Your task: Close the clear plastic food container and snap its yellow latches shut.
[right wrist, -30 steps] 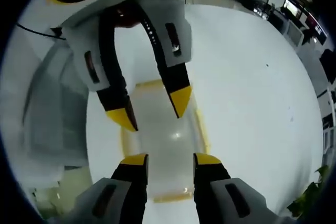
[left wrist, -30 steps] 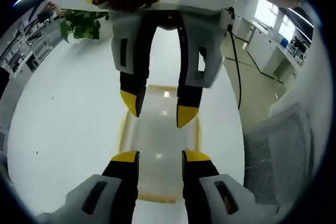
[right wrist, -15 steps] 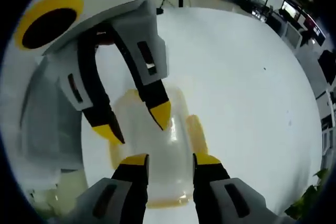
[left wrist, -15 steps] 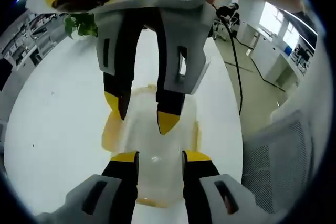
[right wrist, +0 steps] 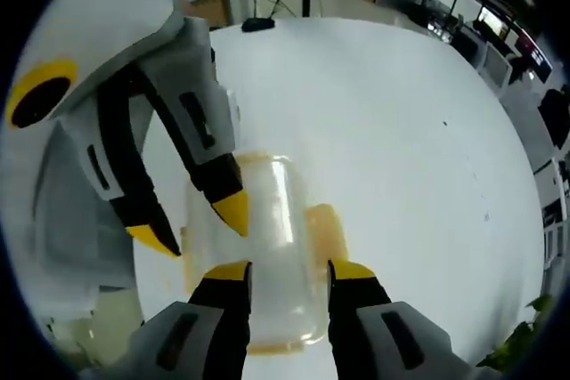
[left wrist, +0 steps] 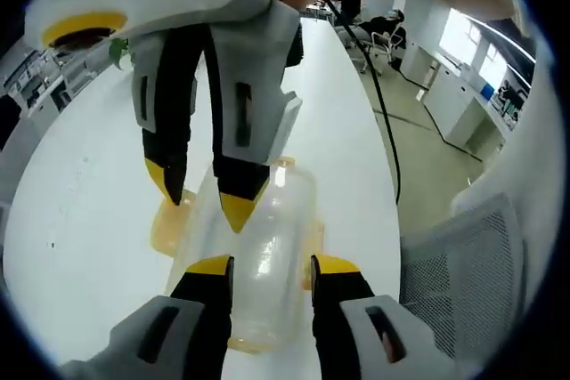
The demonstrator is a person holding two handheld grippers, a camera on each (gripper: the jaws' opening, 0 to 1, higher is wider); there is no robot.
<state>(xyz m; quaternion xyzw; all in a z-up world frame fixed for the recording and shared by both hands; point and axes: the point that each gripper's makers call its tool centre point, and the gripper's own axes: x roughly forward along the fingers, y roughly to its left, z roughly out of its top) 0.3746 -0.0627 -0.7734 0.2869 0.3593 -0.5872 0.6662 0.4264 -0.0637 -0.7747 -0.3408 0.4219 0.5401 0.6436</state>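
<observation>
Both my grippers hover with jaws parted over the clear container (left wrist: 258, 255), which lies on the white table (left wrist: 80, 202); my left gripper (left wrist: 267, 266) and right gripper (right wrist: 287, 269) each straddle it without gripping. Its yellow latches (right wrist: 326, 230) stick out at the sides, and I can read no writing. My left gripper view adds a mesh chair (left wrist: 454, 282), a black cable (left wrist: 383, 122) and a plant (left wrist: 118, 49).

We see a white surface (right wrist: 392, 131), a mesh office chair (left wrist: 463, 282) beside it, bright windows (left wrist: 459, 33), distant desks (right wrist: 454, 15) and a green plant (right wrist: 525, 331).
</observation>
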